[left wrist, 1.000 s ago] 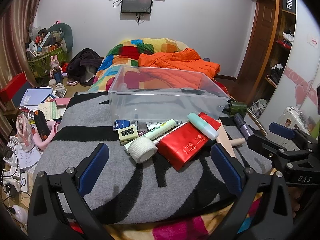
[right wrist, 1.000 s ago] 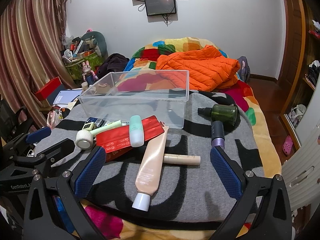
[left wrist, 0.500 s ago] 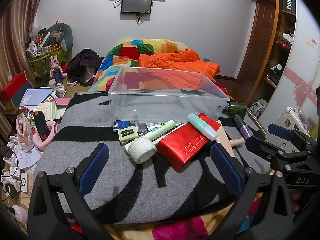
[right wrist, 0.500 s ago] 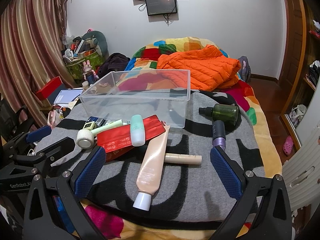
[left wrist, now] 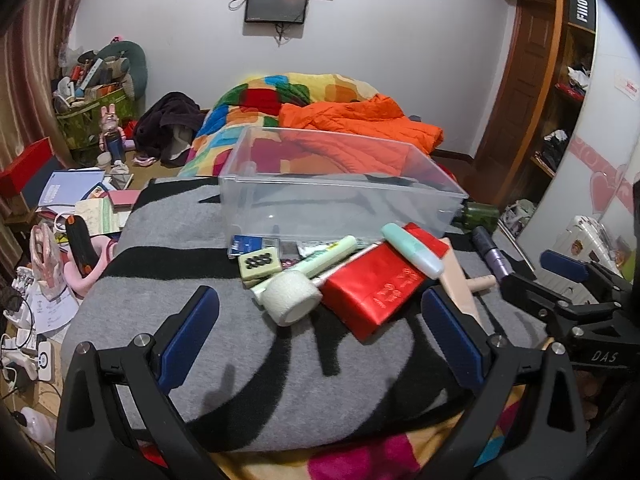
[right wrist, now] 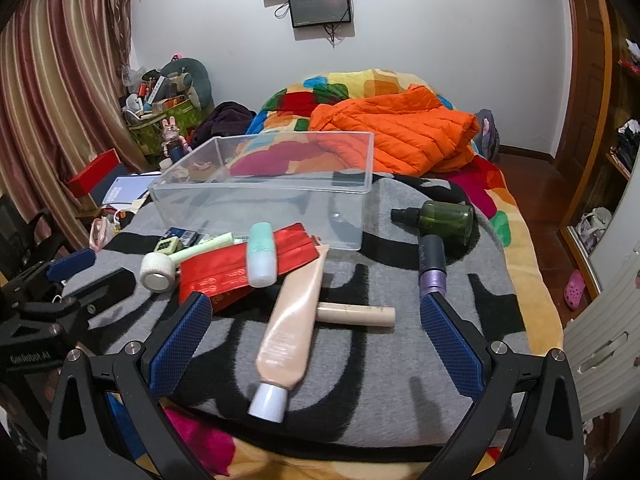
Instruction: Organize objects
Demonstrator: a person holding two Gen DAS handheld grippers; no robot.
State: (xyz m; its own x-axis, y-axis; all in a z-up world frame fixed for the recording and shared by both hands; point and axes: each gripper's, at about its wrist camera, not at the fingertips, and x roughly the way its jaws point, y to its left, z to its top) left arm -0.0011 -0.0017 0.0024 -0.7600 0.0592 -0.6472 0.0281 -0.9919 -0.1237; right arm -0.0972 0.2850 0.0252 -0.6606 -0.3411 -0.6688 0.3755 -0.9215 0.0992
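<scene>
An empty clear plastic bin (left wrist: 340, 196) (right wrist: 272, 200) stands on a grey and black blanket (left wrist: 248, 360). In front of it lie a white tape roll (left wrist: 294, 298) (right wrist: 157, 272), a red packet (left wrist: 380, 284) (right wrist: 240, 268), a mint bottle (left wrist: 412, 250) (right wrist: 261, 254), a peach tube (right wrist: 294, 324), a beige stick (right wrist: 356, 314), a purple bottle (right wrist: 433, 266) and a green bottle (right wrist: 444, 218). My left gripper (left wrist: 320, 340) is open and empty, just short of the tape roll. My right gripper (right wrist: 316, 344) is open and empty, around the peach tube's lower end.
An orange jacket (right wrist: 400, 132) and a colourful quilt lie behind the bin. Small cards and a domino-like tile (left wrist: 260, 266) lie left of the red packet. Clutter covers the floor at the left (left wrist: 72, 216). A wooden door and shelves stand at the right.
Both grippers have crept slightly forward toward the objects. Nothing has been picked up or moved.
</scene>
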